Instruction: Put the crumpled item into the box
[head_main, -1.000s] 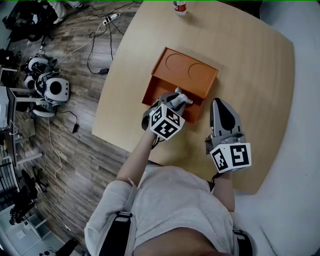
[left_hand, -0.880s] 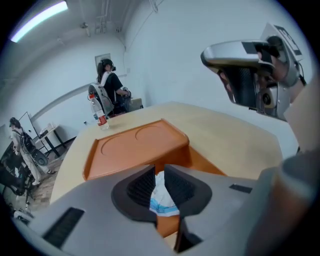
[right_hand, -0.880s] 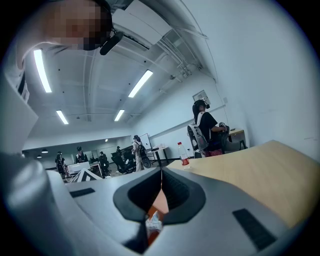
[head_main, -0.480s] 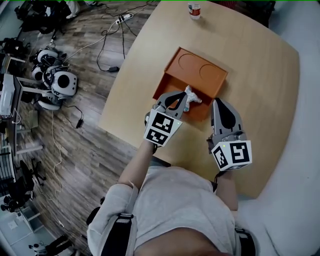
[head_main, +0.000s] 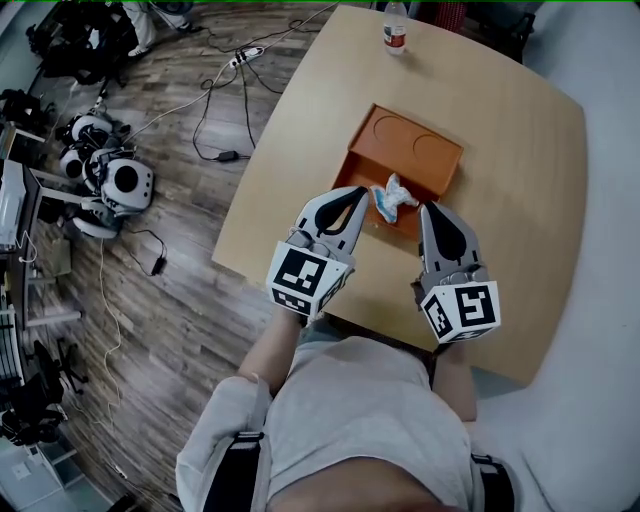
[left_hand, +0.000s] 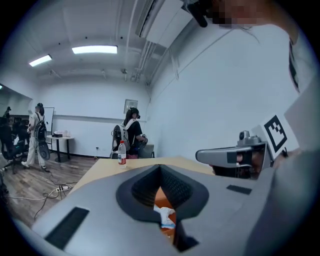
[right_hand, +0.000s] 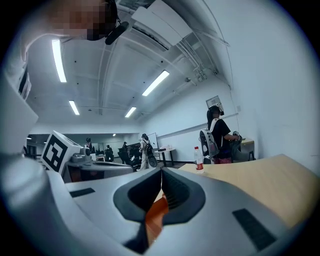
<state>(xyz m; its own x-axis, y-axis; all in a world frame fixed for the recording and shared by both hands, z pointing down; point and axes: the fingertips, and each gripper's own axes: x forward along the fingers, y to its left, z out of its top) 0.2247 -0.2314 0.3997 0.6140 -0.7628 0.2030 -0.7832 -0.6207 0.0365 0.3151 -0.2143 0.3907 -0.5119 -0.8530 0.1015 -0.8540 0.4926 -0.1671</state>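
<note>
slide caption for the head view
Crumpled white-and-blue item lies in the orange box on the wooden table; left claw and right claw hover shut beside the box.

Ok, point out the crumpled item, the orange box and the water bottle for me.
crumpled item (head_main: 392, 197), head view, middle of the wad
orange box (head_main: 400, 140), head view, bare floor, far half
water bottle (head_main: 396, 30), head view, its body

Wooden table (head_main: 520, 180) bearing orange box (head_main: 412, 150) and bottle (head_main: 396, 28)

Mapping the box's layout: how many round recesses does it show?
2, side by side in the far half of the box: left recess, right recess. The crumpled item covers some of the near half, so more may be hidden.
</note>
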